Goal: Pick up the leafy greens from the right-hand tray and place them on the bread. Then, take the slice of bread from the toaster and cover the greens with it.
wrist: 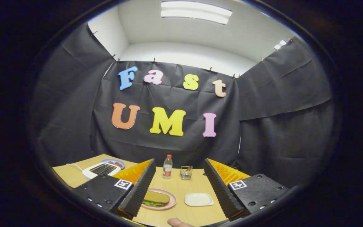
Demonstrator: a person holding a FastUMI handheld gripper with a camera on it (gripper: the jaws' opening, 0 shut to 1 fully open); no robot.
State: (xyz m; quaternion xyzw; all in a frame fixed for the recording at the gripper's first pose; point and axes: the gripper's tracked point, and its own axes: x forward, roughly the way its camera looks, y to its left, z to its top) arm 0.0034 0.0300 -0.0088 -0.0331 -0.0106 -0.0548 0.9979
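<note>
Your tool hangs above the pale wooden desk with its two fingers spread wide and nothing between them. The assembled sandwich sits on the round pink plate at the near left, just beside the left finger: a tan slice of bread lies on top, with the leafy greens peeping out green beneath its near edge. By the look of it both placements are done, so the step in hand is to draw away cleanly; lift straight up and back, keeping the left finger clear of the plate so you do not nudge the top slice askew. The small white square tray to the right of the plate looks bare. The white toaster stands far left, partly behind the left finger, and you cannot tell whether its slots are empty. The lower bread is hidden under the top slice.
</note>
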